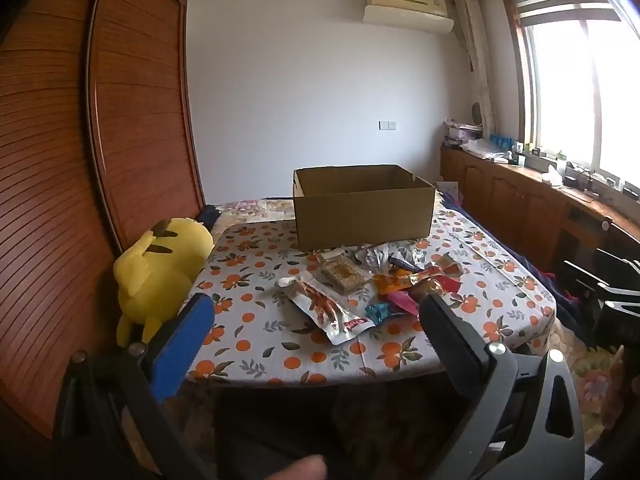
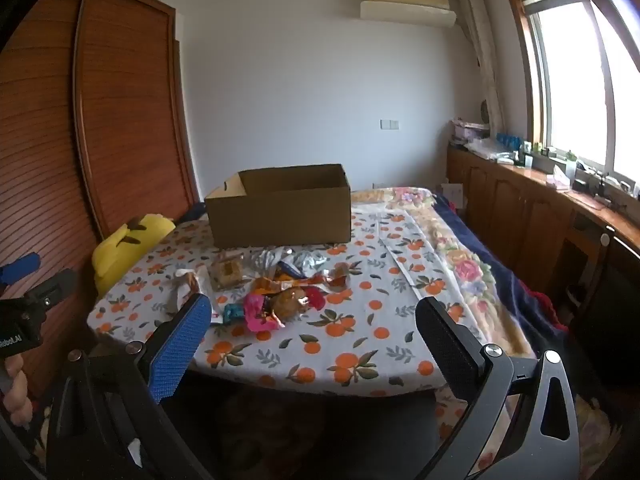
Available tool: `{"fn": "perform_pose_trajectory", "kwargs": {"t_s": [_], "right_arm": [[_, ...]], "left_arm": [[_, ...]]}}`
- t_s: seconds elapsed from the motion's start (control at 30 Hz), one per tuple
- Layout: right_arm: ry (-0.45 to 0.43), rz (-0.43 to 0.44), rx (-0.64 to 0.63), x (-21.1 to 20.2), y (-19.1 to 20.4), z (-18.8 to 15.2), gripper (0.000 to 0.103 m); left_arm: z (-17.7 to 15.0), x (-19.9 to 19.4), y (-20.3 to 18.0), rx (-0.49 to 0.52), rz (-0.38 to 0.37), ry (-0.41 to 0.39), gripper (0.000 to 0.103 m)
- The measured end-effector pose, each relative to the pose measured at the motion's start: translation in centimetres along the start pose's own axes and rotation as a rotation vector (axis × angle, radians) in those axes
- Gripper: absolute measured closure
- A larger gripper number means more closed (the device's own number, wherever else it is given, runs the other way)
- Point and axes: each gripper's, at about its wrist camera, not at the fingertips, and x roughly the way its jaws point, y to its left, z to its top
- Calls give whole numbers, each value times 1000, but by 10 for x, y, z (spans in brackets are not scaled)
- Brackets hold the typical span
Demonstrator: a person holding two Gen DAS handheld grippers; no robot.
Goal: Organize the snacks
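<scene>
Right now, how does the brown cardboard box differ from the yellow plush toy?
The open brown cardboard box is rigid, angular and stands upright on the orange-print tablecloth; the yellow plush toy is soft, rounded and slumps at the table's left edge, beside the wooden wardrobe. Neither is held.

Each gripper (image 1: 316, 312) (image 2: 314, 316) — one blue pad, one black.

Snacks (image 1: 360, 288) on table (image 1: 256, 356), before box (image 1: 362, 216); plush toy (image 1: 160, 272) left
</scene>
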Motion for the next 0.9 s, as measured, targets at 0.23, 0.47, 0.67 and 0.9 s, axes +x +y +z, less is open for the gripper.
{"fn": "perform_pose_trajectory", "kwargs": {"t_s": [0.23, 0.47, 0.67, 0.9], "right_arm": [[4, -1, 0, 0, 0, -1, 0], [2, -2, -1, 0, 0, 0, 0], [2, -5, -5, 1, 1, -2, 0], [0, -4, -5, 0, 2, -1, 0]], "left_arm": [[0, -1, 4, -5, 0, -1, 0], [-7, 2, -1, 12, 6, -3, 0], [-8, 2, -1, 13, 5, -6, 0], [-8, 0, 0, 14, 5, -6, 0]]}}
